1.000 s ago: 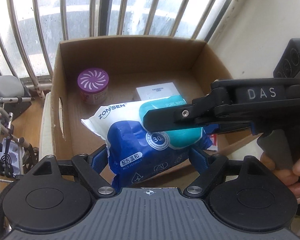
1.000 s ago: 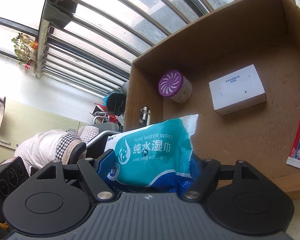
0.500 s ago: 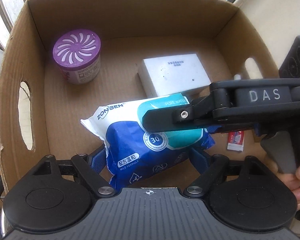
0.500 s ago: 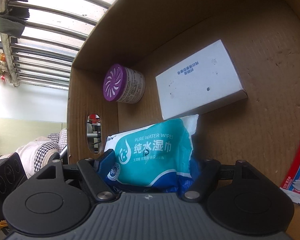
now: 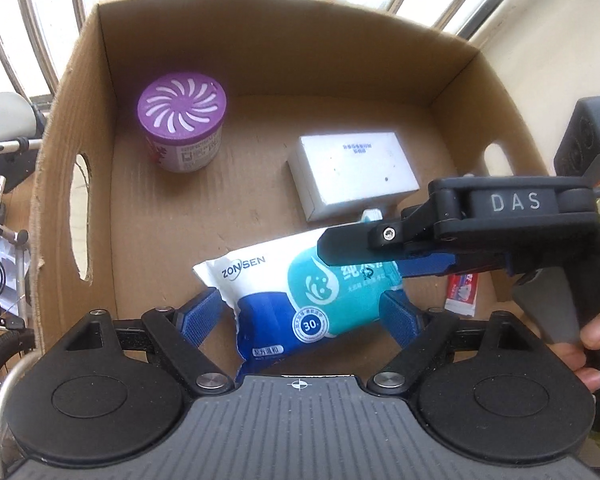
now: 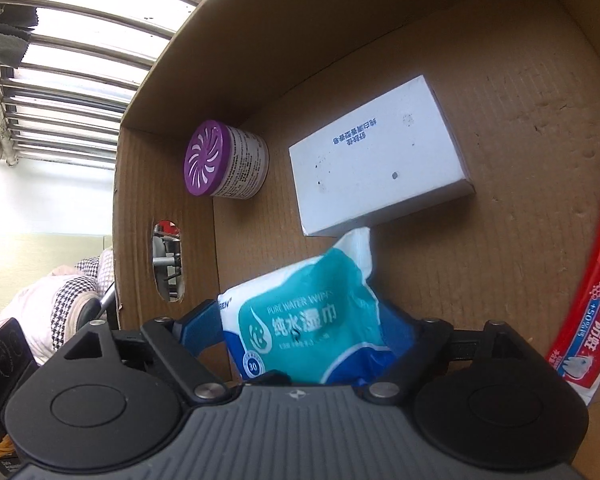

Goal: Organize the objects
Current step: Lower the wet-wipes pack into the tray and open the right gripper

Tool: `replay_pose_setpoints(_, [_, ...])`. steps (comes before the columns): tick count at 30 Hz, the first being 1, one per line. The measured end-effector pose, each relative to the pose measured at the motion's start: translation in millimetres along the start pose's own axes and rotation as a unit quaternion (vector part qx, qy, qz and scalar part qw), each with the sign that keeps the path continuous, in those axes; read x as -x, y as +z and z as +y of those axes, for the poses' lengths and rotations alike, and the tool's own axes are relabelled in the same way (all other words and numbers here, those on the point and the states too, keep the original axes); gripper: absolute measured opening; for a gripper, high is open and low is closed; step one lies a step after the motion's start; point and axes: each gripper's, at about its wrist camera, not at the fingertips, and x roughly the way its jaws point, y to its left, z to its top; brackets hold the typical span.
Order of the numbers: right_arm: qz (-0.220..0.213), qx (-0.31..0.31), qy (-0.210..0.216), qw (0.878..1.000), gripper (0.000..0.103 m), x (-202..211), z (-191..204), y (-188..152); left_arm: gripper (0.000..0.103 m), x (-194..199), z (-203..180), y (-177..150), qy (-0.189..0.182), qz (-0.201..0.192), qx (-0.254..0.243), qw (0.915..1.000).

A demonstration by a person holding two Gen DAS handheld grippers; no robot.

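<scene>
A teal and blue wet wipes pack [image 5: 320, 304] hangs low inside the cardboard box [image 5: 260, 48], just above its floor. My left gripper [image 5: 300, 308] is shut on it, a blue pad against each side. My right gripper [image 6: 304, 316] reaches in from the right in the left wrist view. Its jaws are opening with the pack [image 6: 312, 320] still between them, and its left pad stands clear of the wrapper. On the box floor [image 6: 480, 280] are a purple-lidded air freshener [image 5: 182, 120], a white carton [image 5: 352, 168] and a red toothpaste tube [image 6: 584, 304].
The box has high walls and oval handle holes [image 5: 80, 216] in its sides. Window bars [image 5: 28, 20] run behind it and a cream wall [image 5: 560, 40] stands to the right. A metal frame [image 5: 4, 152] is at the left. A person's hand [image 5: 596, 332] holds the right gripper's handle.
Both grippers came down into the box with the wipes pack. The right gripper's jaws have spread and the pack has sagged and tilted between them.
</scene>
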Motion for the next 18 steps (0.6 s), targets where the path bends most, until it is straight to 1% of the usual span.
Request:
replay_pose_setpoints(3, [-0.020,0.003,-0.005,1.000,0.090,10.4,1.8,-5.0,0.086,18.5,0.1,-5.3,-0.006,-0.042,0.003,0.9991])
replay_pose_setpoints(6, [-0.049,0.014,-0.013,0.999,0.092,24.2,6.7,-11.2,0.087,42.4,-0.1,-14.2,-0.017,-0.100,0.011,0.9948])
replay_pose_setpoints(8, [-0.076,0.027,-0.017,0.997,0.093,36.4,12.0,-17.7,0.090,62.8,1.1,-24.0,-0.022,-0.147,0.018,0.9887])
replay_pose_setpoints(10, [-0.106,0.039,-0.017,0.993,0.093,51.3,16.2,-25.3,0.097,83.8,0.4,-34.2,-0.022,-0.193,0.022,0.9807])
replay_pose_setpoints(12, [-0.136,0.045,-0.014,0.990,0.094,64.2,22.5,-34.6,0.100,104.6,-0.5,-44.6,-0.019,-0.232,0.027,0.9722])
replay_pose_setpoints(13, [-0.148,0.049,-0.012,0.988,0.094,69.3,26.2,-40.0,0.101,114.5,-1.5,-48.7,-0.014,-0.245,0.031,0.9688])
replay_pose_setpoints(15, [-0.170,0.060,-0.011,0.984,0.098,77.8,35.4,-50.6,0.102,132.7,-7.1,-56.5,0.014,-0.273,0.041,0.9611])
replay_pose_setpoints(16, [-0.179,0.069,-0.013,0.981,0.098,82.1,41.7,-55.8,0.103,139.8,-10.2,-59.8,0.034,-0.281,0.046,0.9580])
replay_pose_setpoints(18, [-0.193,0.081,-0.019,0.978,0.099,89.7,50.7,-66.9,0.103,151.9,-15.8,-65.5,0.087,-0.289,0.060,0.9513])
